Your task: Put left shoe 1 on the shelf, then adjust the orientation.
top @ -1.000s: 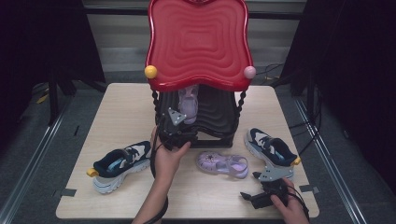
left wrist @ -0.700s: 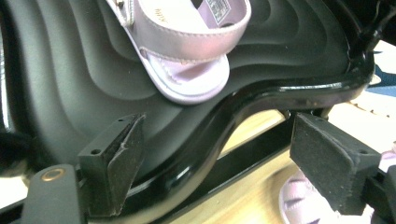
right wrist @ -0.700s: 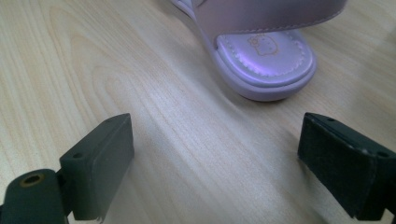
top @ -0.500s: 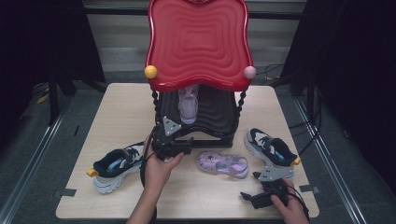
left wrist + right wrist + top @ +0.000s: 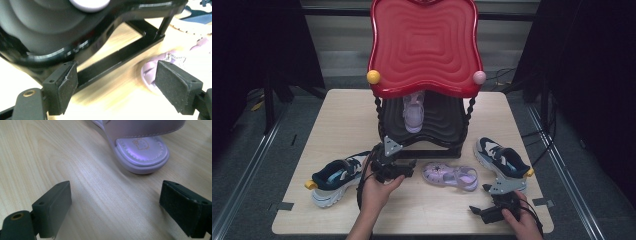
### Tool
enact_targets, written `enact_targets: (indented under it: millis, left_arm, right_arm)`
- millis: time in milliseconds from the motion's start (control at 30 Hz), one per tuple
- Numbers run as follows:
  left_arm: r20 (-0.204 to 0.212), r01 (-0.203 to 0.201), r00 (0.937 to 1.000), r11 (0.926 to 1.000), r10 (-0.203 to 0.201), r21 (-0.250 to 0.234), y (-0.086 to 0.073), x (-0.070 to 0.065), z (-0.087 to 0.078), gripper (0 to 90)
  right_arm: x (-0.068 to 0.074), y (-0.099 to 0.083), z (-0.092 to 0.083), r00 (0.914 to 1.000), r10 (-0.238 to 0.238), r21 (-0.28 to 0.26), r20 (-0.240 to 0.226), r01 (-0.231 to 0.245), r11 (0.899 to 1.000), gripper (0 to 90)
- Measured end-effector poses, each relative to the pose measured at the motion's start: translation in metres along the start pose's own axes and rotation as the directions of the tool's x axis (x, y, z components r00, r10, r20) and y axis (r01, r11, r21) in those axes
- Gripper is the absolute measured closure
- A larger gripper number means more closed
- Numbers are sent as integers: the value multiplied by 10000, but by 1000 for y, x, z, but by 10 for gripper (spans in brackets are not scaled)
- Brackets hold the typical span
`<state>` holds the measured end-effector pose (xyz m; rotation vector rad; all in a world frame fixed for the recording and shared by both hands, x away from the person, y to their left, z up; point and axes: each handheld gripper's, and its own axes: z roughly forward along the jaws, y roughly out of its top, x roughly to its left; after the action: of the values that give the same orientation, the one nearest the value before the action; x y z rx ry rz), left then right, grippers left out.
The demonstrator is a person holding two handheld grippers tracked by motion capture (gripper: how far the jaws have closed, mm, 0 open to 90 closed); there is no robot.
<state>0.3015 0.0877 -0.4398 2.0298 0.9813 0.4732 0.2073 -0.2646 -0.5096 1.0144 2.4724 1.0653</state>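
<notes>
On the table's [image 5: 337, 115] left side lies a navy-and-white sneaker [image 5: 334, 178], yellow tab at the heel, toe pointing right. Just right of it, left gripper [image 5: 411, 166] in the person's left hand [image 5: 374, 189], low over the wood in front of the shoe rack [image 5: 422, 125], pointing right at the lilac sandal on the table [image 5: 450, 175]. Jaws wide apart, nothing between the pads; left gripper view has the sandal's end [image 5: 160, 72] just off the right-hand pad, not touching, rack base bar behind. Rack: black wavy lower shelf, red wavy top, yellow ball [image 5: 373, 77] and pink ball [image 5: 480, 77] at its front corners. Second lilac sandal [image 5: 414, 111] sits on the black shelf, lengthwise front to back. Right of the table sandal, another navy sneaker [image 5: 502, 159], near the table's right edge. Front right corner: right gripper [image 5: 473, 210] in the right hand [image 5: 524, 222], low over the table, aimed left. Jaws spread wide, holding nothing; right gripper view shows bare wood between the pads and the sandal's rounded end [image 5: 142, 152] ahead, apart from both.
</notes>
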Motion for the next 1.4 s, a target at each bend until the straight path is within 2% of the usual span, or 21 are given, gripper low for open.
enact_targets:
  millis: [233,367,533,667,700,867,1133,1333,1400]
  left_arm:
    - [194,-4,9998,9994,-3,346,-14,1,3,182]
    - [225,-159,9996,9981,146,590,-22,2,4,182]
    - [332,-107,9994,9968,81,788,-35,4,4,182]
    - [438,-334,9986,9939,290,1049,-42,5,4,182]
    - [459,-412,9983,9932,363,1093,-43,5,4,182]
    - [617,-262,9979,9933,193,1126,-50,6,3,182]
    - [768,-263,9969,9920,168,1236,-56,4,6,182]
    - [966,-332,9951,9899,199,1380,-60,1,9,182]
    - [985,-482,9946,9885,343,1432,-61,0,11,182]
  right_arm:
    - [0,0,0,10000,-5,-3,0,5,10000,102]
    - [0,0,0,10000,-14,-7,-3,14,10000,102]
    - [0,0,0,10000,-17,-7,3,17,10000,102]
    - [0,0,0,10000,-35,-23,-1,35,10000,102]
    - [0,0,0,10000,-31,-21,-5,31,10000,102]
    - [0,0,0,10000,-31,-22,-2,31,10000,102]
    - [0,0,0,10000,-30,-21,-3,30,10000,102]
    - [0,0,0,10000,-25,-22,-14,25,10000,102]
    - [0,0,0,10000,-25,-22,-11,25,10000,102]
